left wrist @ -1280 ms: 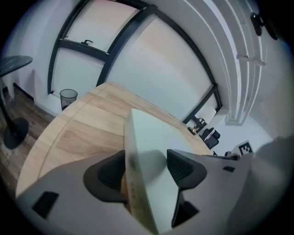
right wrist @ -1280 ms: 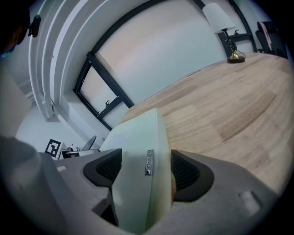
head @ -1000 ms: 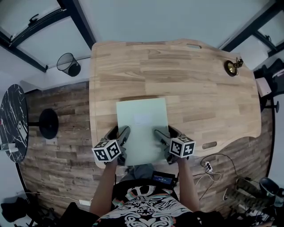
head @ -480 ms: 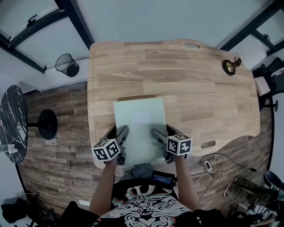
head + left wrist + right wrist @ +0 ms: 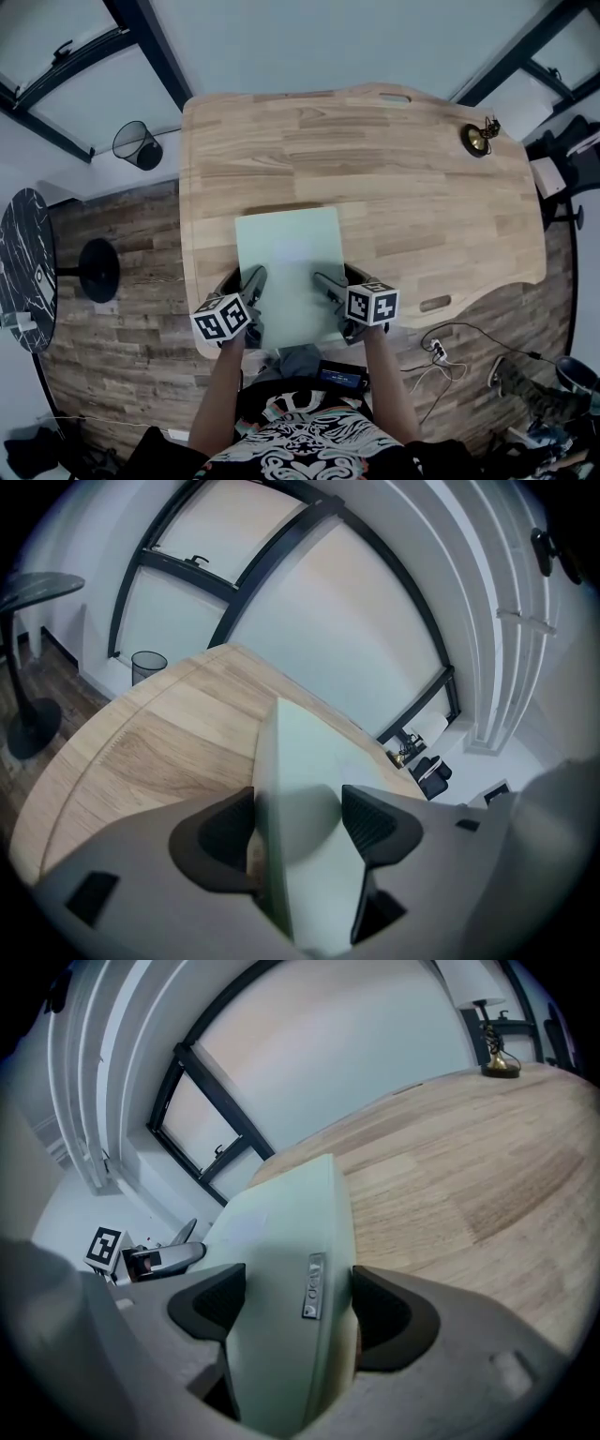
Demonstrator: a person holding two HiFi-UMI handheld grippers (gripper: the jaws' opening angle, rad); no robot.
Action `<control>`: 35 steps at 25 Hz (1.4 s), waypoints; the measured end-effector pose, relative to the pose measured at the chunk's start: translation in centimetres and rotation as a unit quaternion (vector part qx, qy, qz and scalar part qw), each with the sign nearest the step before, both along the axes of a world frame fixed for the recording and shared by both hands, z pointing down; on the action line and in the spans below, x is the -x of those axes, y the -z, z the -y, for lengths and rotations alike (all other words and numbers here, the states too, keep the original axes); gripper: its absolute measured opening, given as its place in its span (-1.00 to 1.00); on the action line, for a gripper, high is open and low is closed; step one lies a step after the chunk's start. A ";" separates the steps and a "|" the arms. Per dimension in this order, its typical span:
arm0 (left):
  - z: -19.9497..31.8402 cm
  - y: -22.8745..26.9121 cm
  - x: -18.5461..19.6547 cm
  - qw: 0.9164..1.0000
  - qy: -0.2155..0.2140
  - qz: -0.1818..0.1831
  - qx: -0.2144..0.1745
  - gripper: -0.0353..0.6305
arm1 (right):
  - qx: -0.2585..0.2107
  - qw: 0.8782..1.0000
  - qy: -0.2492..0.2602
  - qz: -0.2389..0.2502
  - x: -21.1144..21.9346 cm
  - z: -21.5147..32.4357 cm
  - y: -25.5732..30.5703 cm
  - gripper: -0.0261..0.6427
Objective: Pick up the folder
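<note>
A pale green folder (image 5: 289,258) lies with its near end at the front edge of the wooden table (image 5: 394,169). My left gripper (image 5: 251,281) grips the folder's near left side and my right gripper (image 5: 328,286) its near right side. In the left gripper view the folder (image 5: 300,789) runs edge-on between the two dark pads of the left gripper (image 5: 298,822), filling the gap. In the right gripper view the folder (image 5: 281,1232), with a small label on its spine, is pinched in the right gripper (image 5: 298,1302).
A small brass object (image 5: 478,138) stands at the table's far right corner. A black mesh wastebasket (image 5: 137,145) is on the floor beyond the left edge. A round dark side table (image 5: 28,267) and a black stand base (image 5: 98,270) are at left. Cables (image 5: 450,347) lie at right.
The head view has drifted, so everything sits a little further left. Both grippers stay on the folder's near end, about where they were.
</note>
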State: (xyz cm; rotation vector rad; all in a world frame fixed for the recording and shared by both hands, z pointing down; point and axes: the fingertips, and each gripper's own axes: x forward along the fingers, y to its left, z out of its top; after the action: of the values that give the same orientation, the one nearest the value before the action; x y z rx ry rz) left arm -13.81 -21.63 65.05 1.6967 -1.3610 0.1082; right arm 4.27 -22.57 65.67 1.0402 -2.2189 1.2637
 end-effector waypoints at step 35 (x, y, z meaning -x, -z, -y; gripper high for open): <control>-0.8 10.2 0.7 0.996 0.000 -0.002 -0.090 -0.06 | -0.114 0.992 -0.045 0.008 0.5 -1.0 10.5 0.10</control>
State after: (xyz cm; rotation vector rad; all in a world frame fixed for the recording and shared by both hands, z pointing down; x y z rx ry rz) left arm -14.53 -20.87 54.89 1.8450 -1.4021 -0.0172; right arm 3.76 -21.59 55.12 1.2303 -2.3951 1.0740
